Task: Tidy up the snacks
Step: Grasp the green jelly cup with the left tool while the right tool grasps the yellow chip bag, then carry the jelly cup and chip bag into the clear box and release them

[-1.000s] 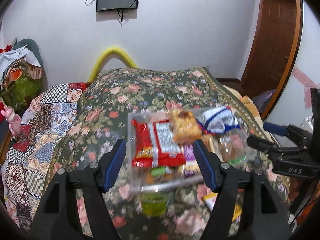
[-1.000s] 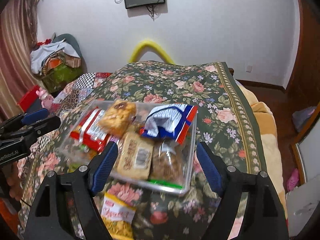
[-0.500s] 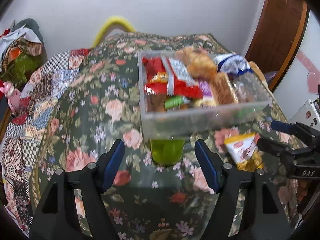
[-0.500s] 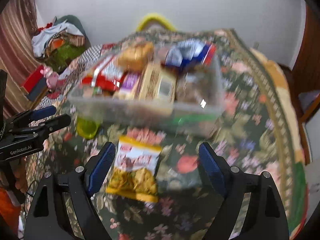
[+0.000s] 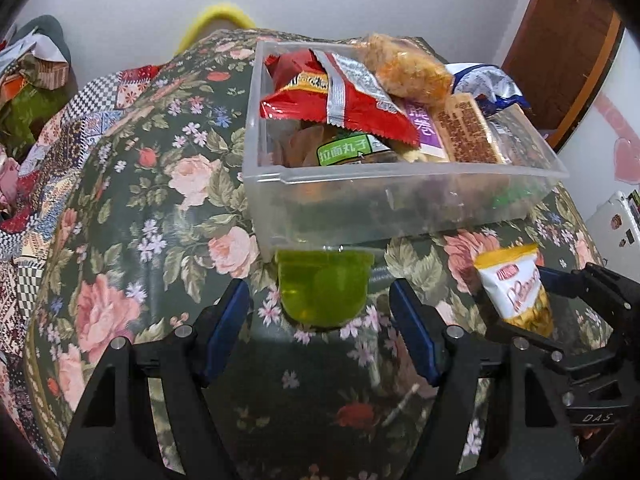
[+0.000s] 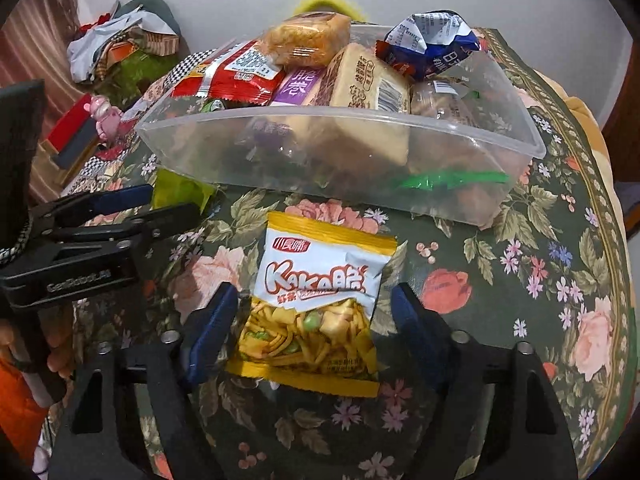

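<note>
On the bed (image 5: 120, 208), covered by a dark flowered spread, stands a clear plastic box (image 5: 400, 204) heaped with snack packets: a red packet (image 5: 352, 108), an orange-brown cake in clear wrap (image 5: 408, 68), a purple packet (image 6: 300, 88), a tan biscuit pack (image 6: 368, 80) and a crumpled blue and white bag (image 6: 432, 44) toward the box's right end.

Just in front of the box's near wall, toward its left end, lies a green jelly cup (image 5: 322, 288), touching or almost touching the box. The left tool (image 5: 320, 312) hangs over it with its jaws partly open, one blue pad on each side of the cup and clear of it; it has hold of nothing.

In front of the box's near wall, near the middle, a yellow and white noodle-snack packet (image 6: 316, 300) lies flat on the spread, apart from the box. The right tool (image 6: 312, 320) is around it, and its jaws have just been closing; the packet sits between the pads, the left pad (image 6: 212, 328) close to its edge, the right one still clear. Whether the left pad touches the packet I cannot tell.

The two tools sit side by side, near each other.
</note>
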`<act>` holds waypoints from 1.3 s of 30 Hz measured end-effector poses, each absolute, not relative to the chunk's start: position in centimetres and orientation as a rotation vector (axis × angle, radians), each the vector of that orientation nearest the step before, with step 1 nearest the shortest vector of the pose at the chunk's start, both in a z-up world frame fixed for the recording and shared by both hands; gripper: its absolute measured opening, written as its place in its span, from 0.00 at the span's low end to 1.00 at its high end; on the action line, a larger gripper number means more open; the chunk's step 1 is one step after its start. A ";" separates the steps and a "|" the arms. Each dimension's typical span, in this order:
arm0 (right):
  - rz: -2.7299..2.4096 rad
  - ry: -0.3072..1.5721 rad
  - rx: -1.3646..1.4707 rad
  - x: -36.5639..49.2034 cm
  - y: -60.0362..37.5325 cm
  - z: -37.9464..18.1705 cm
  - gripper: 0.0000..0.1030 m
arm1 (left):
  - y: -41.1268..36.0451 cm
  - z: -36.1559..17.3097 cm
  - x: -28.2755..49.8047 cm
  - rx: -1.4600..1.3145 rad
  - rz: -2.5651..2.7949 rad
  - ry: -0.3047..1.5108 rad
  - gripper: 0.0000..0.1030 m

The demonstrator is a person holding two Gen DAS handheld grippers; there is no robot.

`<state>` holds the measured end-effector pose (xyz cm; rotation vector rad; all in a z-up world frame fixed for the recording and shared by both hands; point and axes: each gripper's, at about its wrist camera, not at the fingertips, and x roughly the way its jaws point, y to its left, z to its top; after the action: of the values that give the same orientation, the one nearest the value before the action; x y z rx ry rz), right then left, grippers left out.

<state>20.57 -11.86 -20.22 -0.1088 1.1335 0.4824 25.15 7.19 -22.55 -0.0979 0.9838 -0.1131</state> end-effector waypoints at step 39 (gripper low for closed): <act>0.465 0.904 -0.008 22.0 -16.9 -13.3 0.41 | 5.4 -13.2 23.9 -0.143 -0.178 0.772 0.45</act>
<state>21.97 -16.89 -13.26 -0.0083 0.9040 0.4651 23.87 5.39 -13.19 -0.1429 0.7721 -0.1777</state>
